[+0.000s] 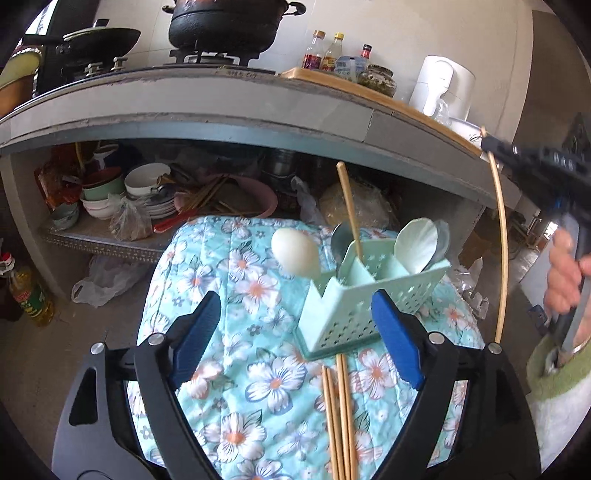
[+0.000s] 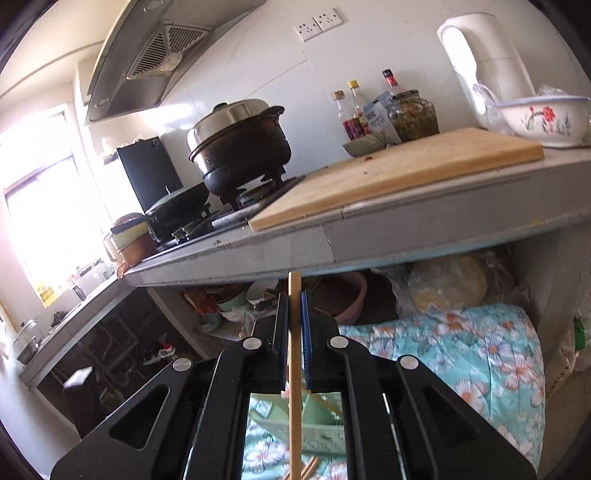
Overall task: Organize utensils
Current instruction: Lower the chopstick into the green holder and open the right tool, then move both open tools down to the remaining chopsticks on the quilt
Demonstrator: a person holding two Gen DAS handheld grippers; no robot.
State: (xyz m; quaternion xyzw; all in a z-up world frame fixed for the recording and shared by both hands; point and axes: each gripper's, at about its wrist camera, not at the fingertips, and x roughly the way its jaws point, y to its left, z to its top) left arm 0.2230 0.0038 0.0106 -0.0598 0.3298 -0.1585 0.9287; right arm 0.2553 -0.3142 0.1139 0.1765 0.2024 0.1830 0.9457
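Note:
A mint green utensil caddy stands on the floral cloth. It holds one chopstick, a metal spoon and pale spoons. A white spoon sits to its left. Several loose chopsticks lie on the cloth in front of the caddy. My left gripper is open and empty, just before the caddy. My right gripper is shut on a chopstick, held upright above the caddy. In the left wrist view it is at the right edge, with its chopstick hanging down.
A grey counter with a stove, black pot, wok, bottles, cutting board and white kettle rises behind. The shelf below holds bowls and bags. An oil bottle stands on the floor at left.

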